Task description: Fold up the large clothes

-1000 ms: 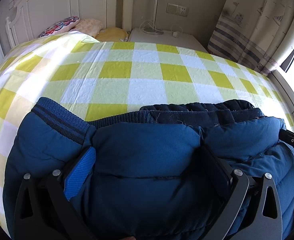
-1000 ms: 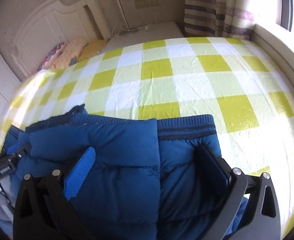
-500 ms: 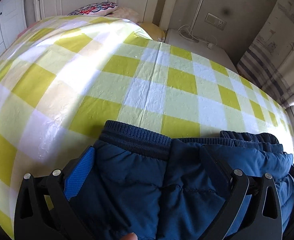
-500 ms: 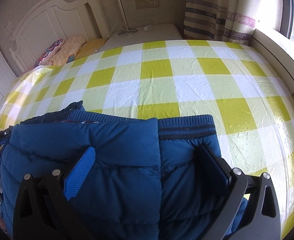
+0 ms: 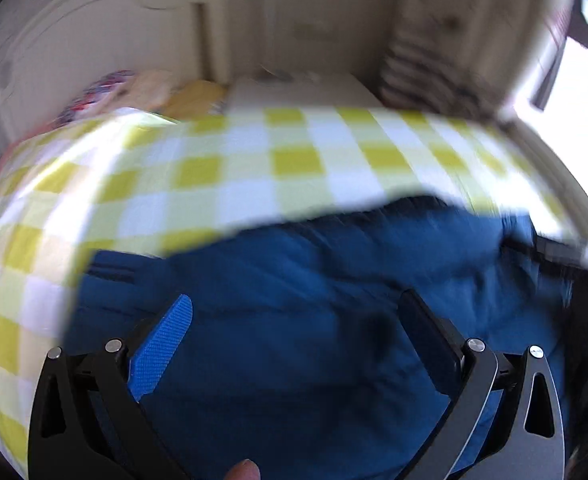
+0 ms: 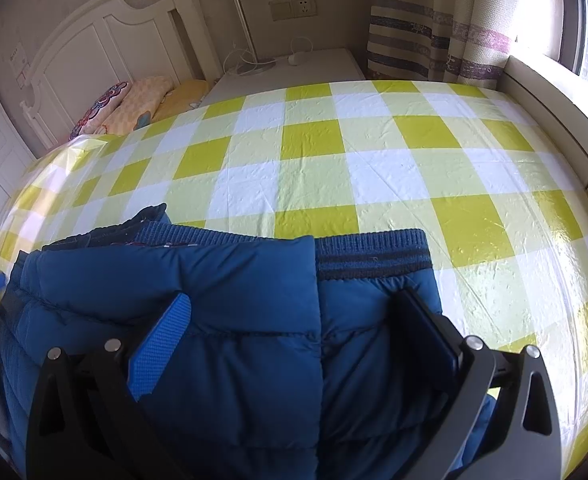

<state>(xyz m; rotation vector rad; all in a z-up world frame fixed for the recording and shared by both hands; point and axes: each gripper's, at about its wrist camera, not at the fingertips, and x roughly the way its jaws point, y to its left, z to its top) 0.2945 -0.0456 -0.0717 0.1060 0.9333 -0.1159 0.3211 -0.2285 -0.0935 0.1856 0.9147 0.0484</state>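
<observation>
- Since half a second ago, the left wrist view has been swung across the bed and is now heavily smeared, so that more of the blue padded jacket [image 5: 334, 320] is seen ahead of the left gripper [image 5: 298, 316] than before; the right wrist view has hardly changed.
- The jacket is laid on the near part of the bed, on the yellow-and-white checked sheet [image 6: 374, 168], with its ribbed hem [image 6: 370, 254] turned toward the far side.
- In the right wrist view one padded panel is seen overlapping another, its straight edge running down between the fingers.
- The right gripper [image 6: 294, 312] is held wide apart over the jacket, its blue pad [image 6: 162, 348] on the left panel and its dark finger [image 6: 430, 332] on the right panel; no fabric is seen pinched between them.
- The left gripper is likewise spread wide, with jacket fabric filling the gap; whether the fingers touch the cloth cannot be told through the blur.
- A fingertip [image 5: 244, 470] is visible at the bottom edge of the left view.
- Beyond the sheet, pillows [image 6: 134, 104] are stacked against a white headboard [image 6: 94, 48].
- A white bedside table [image 6: 294, 68] is placed beside them, below a wall socket [image 6: 294, 6].
- A striped curtain [image 6: 434, 32] hangs at the right, next to a bright window.
</observation>
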